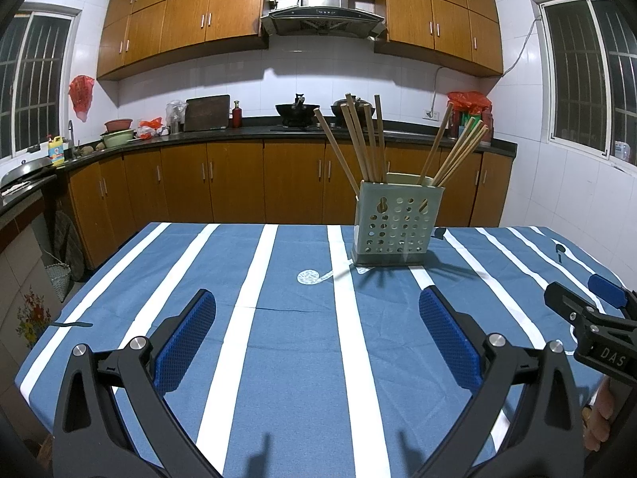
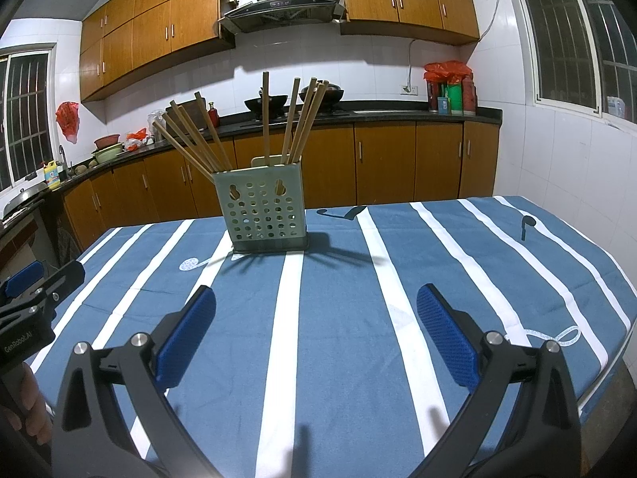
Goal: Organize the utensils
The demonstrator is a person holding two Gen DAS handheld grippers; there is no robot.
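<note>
Both your tongs hang released over the cloth [image 1: 302,342], the left gripper [image 1: 316,338] and right gripper [image 2: 316,332] each spread wide and grasping nothing. The holder [image 1: 396,225] stands upright ahead on the table, well apart from both, with the chopsticks [image 1: 358,139] fanned out and leaning in two bunches. No loose utensils show on the cloth. If you brush a leaning stick as you reach in, you'll likely tip the light holder or lever sticks out.

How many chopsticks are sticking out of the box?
10, all standing in the green holder on the striped tablecloth. Five chopsticks lean left in one bunch; five stand in the right part. Some overlap, so one may be hidden.
</note>
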